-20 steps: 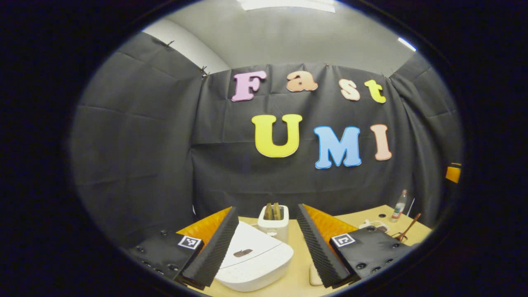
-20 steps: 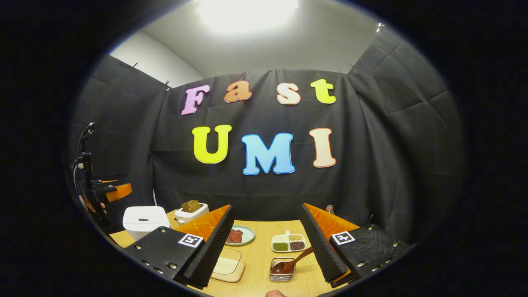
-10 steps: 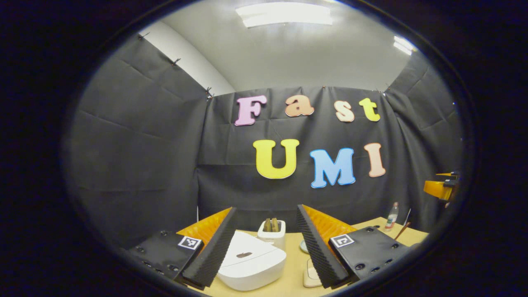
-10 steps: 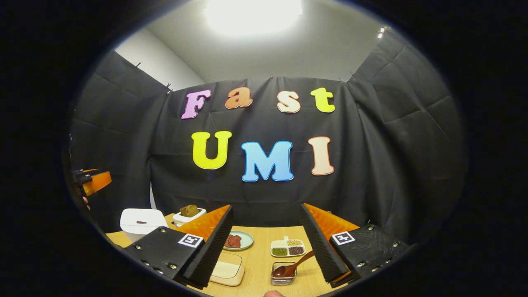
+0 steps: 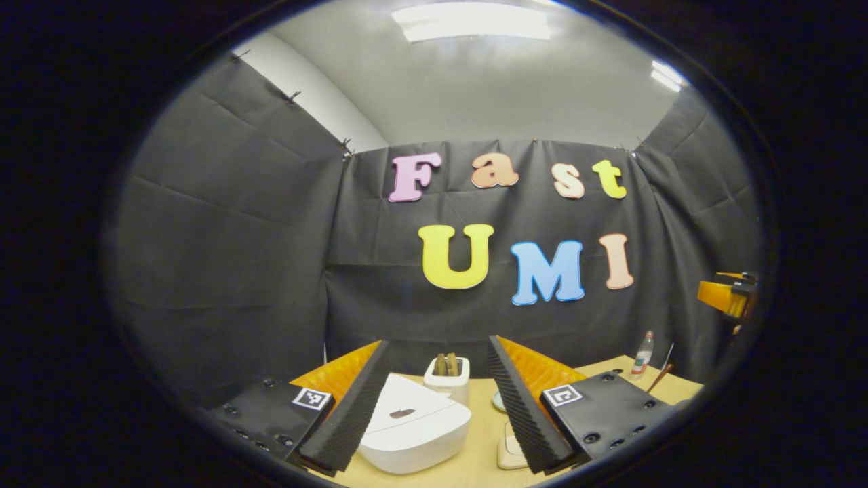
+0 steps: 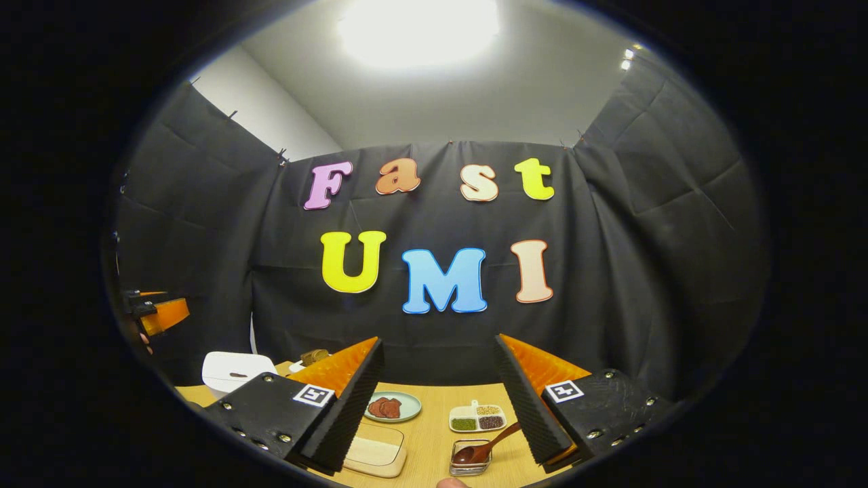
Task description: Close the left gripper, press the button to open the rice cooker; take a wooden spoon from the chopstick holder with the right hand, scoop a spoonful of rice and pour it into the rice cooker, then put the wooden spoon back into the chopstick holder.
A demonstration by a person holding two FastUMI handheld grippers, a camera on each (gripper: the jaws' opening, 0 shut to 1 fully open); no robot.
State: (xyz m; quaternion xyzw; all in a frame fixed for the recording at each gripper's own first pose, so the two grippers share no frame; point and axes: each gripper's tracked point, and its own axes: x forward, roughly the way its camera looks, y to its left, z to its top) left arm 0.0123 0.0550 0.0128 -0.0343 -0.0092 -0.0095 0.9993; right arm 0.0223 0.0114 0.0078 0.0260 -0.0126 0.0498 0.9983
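My left tool (image 5: 437,396) hangs above the surface (image 5: 485,447) with its jaws set wide apart and nothing between them. The task calls for them together before pressing, so I judge that first step not yet done. The rice cooker (image 5: 413,423) sits directly ahead, framed between the two fingers with its lid down. A small dark mark on the lid faces me, which I take to be the button (image 5: 401,413). The alignment looks deliberate: the tool is lined up on the cooker so a closed tip can come straight down on that mark.

Behind the cooker stands a white toaster (image 5: 447,375) holding slices. It is near the cooker, but I cannot tell whether they touch. It lies beyond the press path and should not interfere.

My right tool (image 6: 437,400) is likewise spread apart and empty, held high over the right half of the surface. Just ahead of it a wooden spoon (image 6: 483,445) rests bowl-down in a small clear container (image 6: 470,459), the handle leaning up toward the right finger. I judge this to be the holder named in the task, placed within easy reach of this hand. Farther off are a plate (image 6: 393,407) with dark pieces and a divided dish (image 6: 477,418) of grains. I cannot tell which compartment, if any, holds rice. A flat lidded box (image 6: 376,454) lies by the left finger.

Both tools are waiting, and the cooker is unopened.
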